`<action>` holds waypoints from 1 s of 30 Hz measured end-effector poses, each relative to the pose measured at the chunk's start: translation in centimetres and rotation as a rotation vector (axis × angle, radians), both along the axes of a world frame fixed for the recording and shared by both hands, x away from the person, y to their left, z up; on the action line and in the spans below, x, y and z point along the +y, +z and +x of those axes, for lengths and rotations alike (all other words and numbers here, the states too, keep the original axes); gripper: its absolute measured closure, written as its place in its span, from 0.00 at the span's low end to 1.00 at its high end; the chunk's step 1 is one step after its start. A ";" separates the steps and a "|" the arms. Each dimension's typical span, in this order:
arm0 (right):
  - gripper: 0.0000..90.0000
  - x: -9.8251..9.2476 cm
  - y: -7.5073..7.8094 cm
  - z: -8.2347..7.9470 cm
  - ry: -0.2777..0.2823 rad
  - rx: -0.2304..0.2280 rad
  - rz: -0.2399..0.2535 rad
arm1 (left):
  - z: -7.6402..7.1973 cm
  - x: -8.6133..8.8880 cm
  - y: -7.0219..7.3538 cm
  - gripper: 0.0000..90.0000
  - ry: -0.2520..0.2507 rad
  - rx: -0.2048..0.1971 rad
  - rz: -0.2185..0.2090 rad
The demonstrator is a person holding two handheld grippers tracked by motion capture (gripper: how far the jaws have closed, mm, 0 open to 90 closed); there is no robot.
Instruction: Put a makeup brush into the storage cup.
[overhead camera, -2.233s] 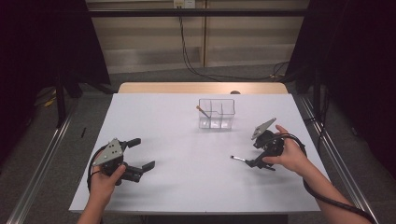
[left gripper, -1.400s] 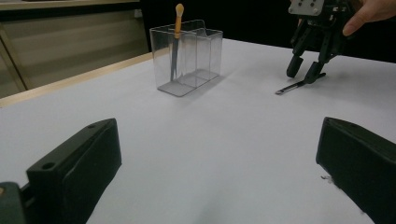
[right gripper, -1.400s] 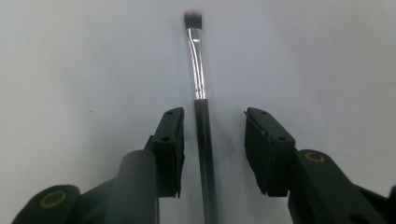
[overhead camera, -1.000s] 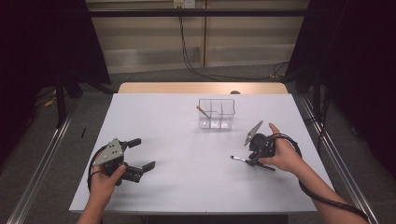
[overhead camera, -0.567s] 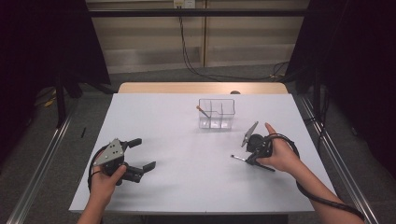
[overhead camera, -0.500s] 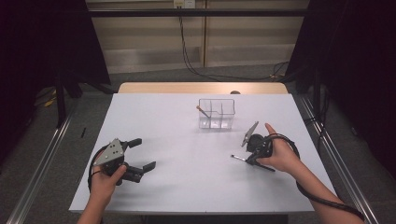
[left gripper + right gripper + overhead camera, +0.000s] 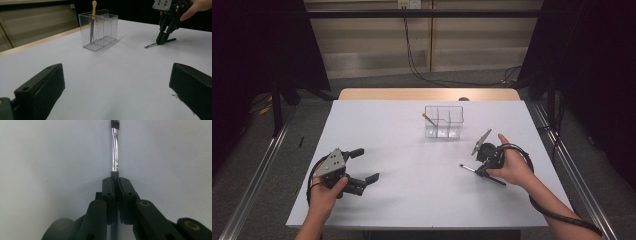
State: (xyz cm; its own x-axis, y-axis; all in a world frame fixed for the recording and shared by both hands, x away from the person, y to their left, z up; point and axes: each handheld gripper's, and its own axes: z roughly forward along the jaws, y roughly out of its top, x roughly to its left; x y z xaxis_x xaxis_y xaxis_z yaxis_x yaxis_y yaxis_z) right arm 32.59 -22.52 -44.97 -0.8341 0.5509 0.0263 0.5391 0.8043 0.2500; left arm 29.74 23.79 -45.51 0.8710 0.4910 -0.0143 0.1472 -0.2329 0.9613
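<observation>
Bright, evenly lit table, dark surroundings, soft shadows, slight blur.

Two makeup brushes are showing: one dark-handled brush (image 7: 476,173) and one orange-tipped brush (image 7: 429,120). One clear organizer (image 7: 444,121) with three compartments is standing on the single white worktop (image 7: 412,150). Two handheld grippers are showing, the left gripper (image 7: 358,167) and the right gripper (image 7: 482,171).

— What stands at the far middle of the white table (image 7: 387,125)?
— A clear box (image 7: 444,121) with compartments; a brush with an orange handle (image 7: 93,17) leans in its left one.
— Beyond the table?
— Cables (image 7: 422,65) hanging down to the floor.
</observation>
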 end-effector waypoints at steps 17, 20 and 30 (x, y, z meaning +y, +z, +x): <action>0.95 -1.3 0.7 0.0 -0.114 -0.055 0.186 | 0.0 0.1 0.0 0.00 0.005 -0.002 -0.001; 0.95 -2.0 0.9 0.1 -0.155 -0.071 0.266 | 0.0 0.1 0.0 0.00 0.005 -0.002 -0.003; 0.95 -3.5 1.7 0.0 -0.251 -0.203 0.510 | 0.0 0.1 0.0 0.00 0.006 0.000 -0.002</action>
